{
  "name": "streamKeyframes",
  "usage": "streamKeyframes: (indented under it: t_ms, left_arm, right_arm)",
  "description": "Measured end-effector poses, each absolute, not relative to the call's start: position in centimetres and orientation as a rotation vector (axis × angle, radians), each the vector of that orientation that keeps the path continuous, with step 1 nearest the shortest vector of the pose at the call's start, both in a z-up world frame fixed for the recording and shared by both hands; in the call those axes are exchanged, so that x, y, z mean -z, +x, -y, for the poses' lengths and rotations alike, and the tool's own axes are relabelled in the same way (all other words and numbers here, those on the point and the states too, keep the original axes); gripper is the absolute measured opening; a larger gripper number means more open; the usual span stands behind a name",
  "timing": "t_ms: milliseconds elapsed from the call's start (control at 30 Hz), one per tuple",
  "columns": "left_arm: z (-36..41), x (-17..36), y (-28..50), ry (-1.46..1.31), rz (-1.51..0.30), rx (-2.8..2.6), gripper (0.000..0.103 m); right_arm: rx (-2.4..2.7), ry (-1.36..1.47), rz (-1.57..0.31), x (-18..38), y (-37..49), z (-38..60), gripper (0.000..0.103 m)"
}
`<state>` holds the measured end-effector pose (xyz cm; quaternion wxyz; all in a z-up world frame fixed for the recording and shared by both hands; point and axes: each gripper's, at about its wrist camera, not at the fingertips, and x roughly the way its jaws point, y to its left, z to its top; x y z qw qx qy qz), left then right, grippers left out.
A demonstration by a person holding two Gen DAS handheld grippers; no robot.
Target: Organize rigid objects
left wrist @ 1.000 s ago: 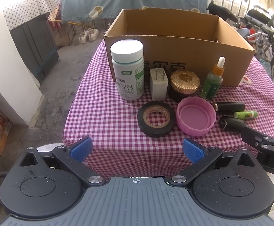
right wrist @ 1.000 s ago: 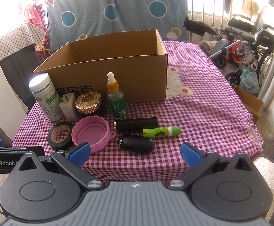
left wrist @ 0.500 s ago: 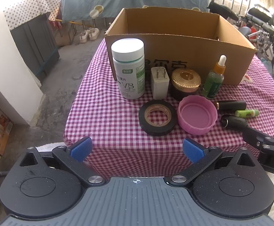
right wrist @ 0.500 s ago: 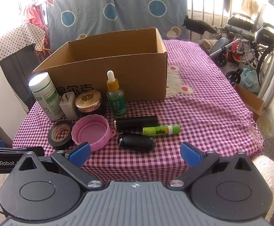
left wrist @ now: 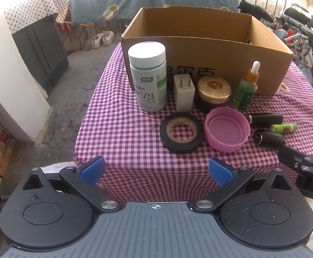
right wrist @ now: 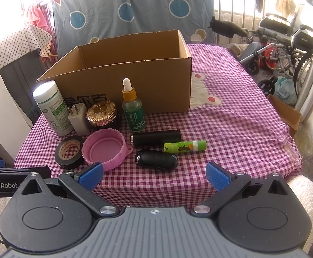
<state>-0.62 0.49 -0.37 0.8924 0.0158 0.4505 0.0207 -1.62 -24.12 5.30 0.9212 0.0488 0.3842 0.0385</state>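
Hovering released: left tool [left wrist: 155,169] and right tool [right wrist: 154,175], nothing gripped.
Reaching far risks toppling the upright dropper bottle [right wrist: 133,112] beside the cardboard box [right wrist: 156,81].

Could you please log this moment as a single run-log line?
phase: pre-grasp | left tongs: open, holding nothing | right tongs: open, holding nothing | items: in front of cardboard box | box contents: not visible

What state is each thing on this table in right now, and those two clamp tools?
Cardboard box: open-topped, upright.
White pill bottle: upright, capped.
Charger plug: standing, prongs up.
Gold-lidded jar: lid on.
Dropper bottle: upright, closed.
Tape roll: lying flat.
Pink lid: hollow side up.
Black tube: lying down.
Green stick: lying down.
Key fob: lying down.
Left hand-held gripper: open, holding nothing.
Right hand-held gripper: open, holding nothing.
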Motion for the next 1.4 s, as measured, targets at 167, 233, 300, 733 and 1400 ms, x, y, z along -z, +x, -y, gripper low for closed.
streamKeyframes:
  t_ms: [167, 233, 300, 733, 1400]
  left_arm:
    - [-0.5, 0.5, -0.6, 0.034, -0.938, -0.045, 0.103]
    - [-0.6, 0.5, -0.6, 0.034, -0.940, -0.045, 0.103]
    - [-0.6, 0.6, -0.5, 0.033, -0.943, -0.046, 0.103]
    - [-0.9, 1.0, 0.2, 0.030, -0.960, -0.043, 0.103]
    - [3.0, 0.9, 0.7, 0.023, -0.800, 0.340, 0.103]
  right_arm:
    - [-0.079, 0.101, -0.793, -5.3, -1.5, 24.1, 0.103]
    - [-0.079, 0.100, -0.793, -5.3, -1.5, 24.1, 0.103]
    - [-0.079, 0.099, -0.794, -5.3, -1.5, 24.0, 0.103]
    - [-0.077, 0.092, -0.805, -5.1, -0.8, 23.5, 0.103]
    - [-0.092, 0.381, -0.715, -3.4, -0.8, 30.5, 0.103]
